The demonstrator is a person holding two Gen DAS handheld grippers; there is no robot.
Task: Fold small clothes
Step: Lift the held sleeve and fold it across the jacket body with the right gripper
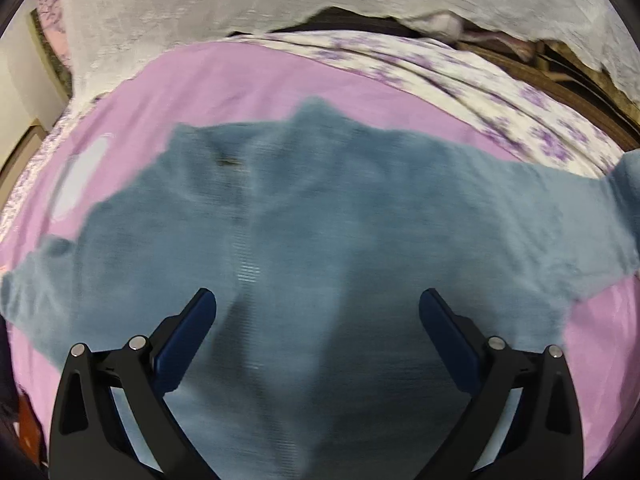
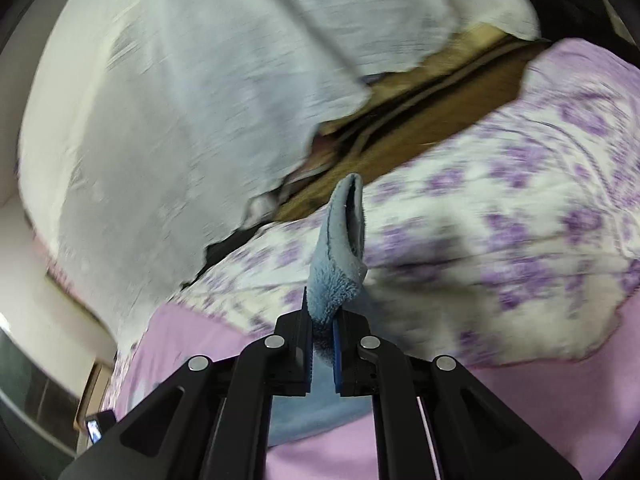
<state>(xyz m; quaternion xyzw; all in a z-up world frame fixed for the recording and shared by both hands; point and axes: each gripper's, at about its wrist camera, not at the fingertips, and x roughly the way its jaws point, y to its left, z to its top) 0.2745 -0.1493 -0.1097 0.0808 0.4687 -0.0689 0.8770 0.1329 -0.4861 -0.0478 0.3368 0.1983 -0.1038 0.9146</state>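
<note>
A small fuzzy blue top (image 1: 320,216) lies spread flat on a pink bedsheet (image 1: 248,80), collar at the far side, sleeves out to left and right. My left gripper (image 1: 318,304) is open and empty, hovering over the top's lower middle. My right gripper (image 2: 322,320) is shut on the cuff end of a blue sleeve (image 2: 340,248), which sticks up between the pads. In the left wrist view that sleeve end (image 1: 628,184) is raised at the right edge.
A white and purple flowered quilt (image 2: 500,220) lies past the pink sheet (image 2: 332,452), also showing in the left wrist view (image 1: 460,80). A white lace curtain (image 1: 240,4) hangs behind the bed. A wooden frame (image 2: 420,112) shows between curtain and quilt.
</note>
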